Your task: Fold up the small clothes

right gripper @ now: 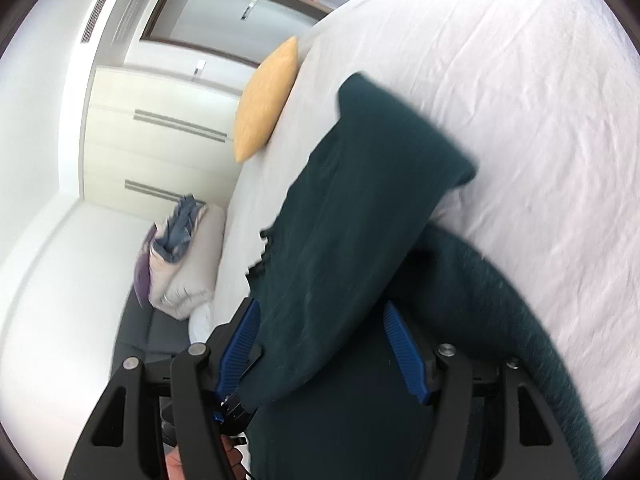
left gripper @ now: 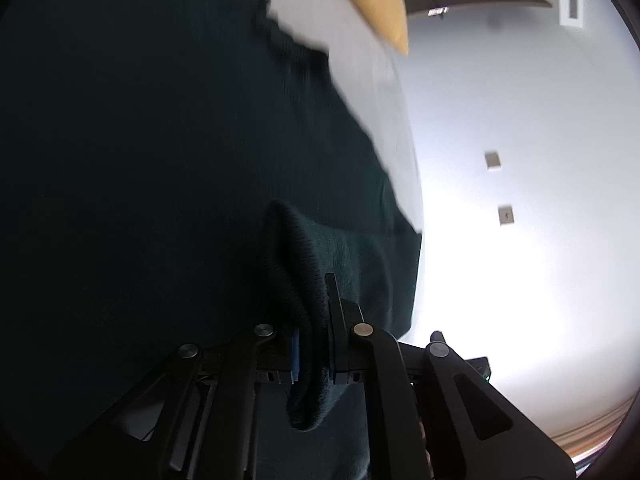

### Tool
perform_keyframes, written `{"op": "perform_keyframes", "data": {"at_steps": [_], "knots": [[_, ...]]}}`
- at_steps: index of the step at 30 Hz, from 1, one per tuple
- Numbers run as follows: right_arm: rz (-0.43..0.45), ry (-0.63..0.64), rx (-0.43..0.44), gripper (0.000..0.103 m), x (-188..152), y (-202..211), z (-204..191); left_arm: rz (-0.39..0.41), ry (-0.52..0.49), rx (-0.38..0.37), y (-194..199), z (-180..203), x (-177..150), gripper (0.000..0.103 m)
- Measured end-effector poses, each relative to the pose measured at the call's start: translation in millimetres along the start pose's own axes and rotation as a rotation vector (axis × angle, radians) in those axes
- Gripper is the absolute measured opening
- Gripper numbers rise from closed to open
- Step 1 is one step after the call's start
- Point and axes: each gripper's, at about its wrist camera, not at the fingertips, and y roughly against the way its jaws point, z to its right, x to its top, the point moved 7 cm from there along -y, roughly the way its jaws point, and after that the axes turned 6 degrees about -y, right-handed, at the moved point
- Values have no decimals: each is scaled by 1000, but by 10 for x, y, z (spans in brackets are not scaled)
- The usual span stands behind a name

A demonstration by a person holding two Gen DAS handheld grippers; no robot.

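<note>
White bed (right gripper: 520,100) w/ yellow pillow (right gripper: 266,98) at far left. Dark green garment (right gripper: 360,208) lifted over bed; left tongs (left gripper: 314,344) clamped on its ribbed edge, right tongs (right gripper: 320,344) apart around fabric.

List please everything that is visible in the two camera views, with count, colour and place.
Garment: one, dark green knit, hanging over the bed, held at its edge.
Bed sheet: one, white, wrinkled, under the garment.
Cushion: one, yellow, at the bed's far edge.
Pillow: one, pale, beside the bed, with a blue-grey cloth on top.
Wardrobe: one, cream, against the wall.
Left gripper: one, black, shut on the garment.
Right gripper: one, black with blue pads, open, garment between its fingers.
</note>
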Motion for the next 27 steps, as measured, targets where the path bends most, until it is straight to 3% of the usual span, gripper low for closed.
{"op": "perform_keyframes", "data": {"at_steps": [5,11,17,23,27], "knots": [[27,-60,44,69,179,-61,-48,104,-71,63,394,-29,421,7],[48,-125,86,70,325,-161,-58,195,-78,171,878,-429,823,7],[58,-121,68,70,370,-219,-49,144,-63,220,792,-816,803,7],[31,-119,72,71,392,-86,-28,151,-56,204,783,-1039,829,7],[61,-84,108,73,496,18,-216,154,-58,194,743,-1044,715,7]]}}
